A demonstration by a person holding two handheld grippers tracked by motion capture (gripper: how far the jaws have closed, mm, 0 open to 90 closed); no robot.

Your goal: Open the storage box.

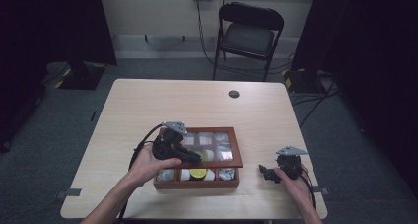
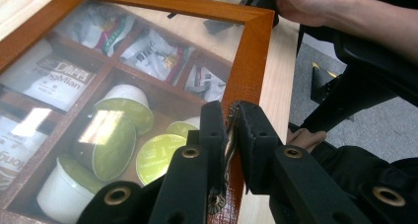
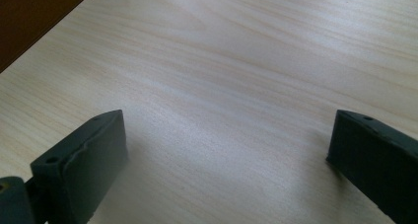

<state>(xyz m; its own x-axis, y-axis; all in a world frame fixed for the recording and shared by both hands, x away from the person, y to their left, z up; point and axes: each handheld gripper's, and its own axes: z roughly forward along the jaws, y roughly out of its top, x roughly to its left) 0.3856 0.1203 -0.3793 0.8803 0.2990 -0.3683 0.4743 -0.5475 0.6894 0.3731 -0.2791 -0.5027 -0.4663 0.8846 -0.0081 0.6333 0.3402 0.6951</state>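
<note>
- While the lid [image 1: 212, 146] of the wooden box [image 1: 196, 180] is standing raised at a slant above the compartments, the left gripper [image 1: 190, 156] is clamping its front frame edge [image 2: 245, 83]; in the left gripper view the two black jaws are pressing together on that thin wooden rail, at its near end.
- The box is sitting near the person's edge of the table [image 1: 148, 100], a little left of the middle, with the left hand [image 1: 148, 166] reaching in just beside its left end.
- Through the lid's clear pane [image 2: 123, 71], green-topped white capsules [image 2: 118, 135] are lying in the nearer compartments and foil sachets [image 2: 153, 54] are filling the farther ones.
- The right gripper [image 1: 266, 173] is resting well apart from the box, toward the right of the table; in the right gripper view its jaws are standing wide apart over bare wood [image 3: 236, 86], holding nothing.
- Farther off, a small dark disc [image 1: 233, 93] is lying near the far edge of the table.
- Beyond the table, a black folding chair [image 1: 250, 34] is standing by the wall.
</note>
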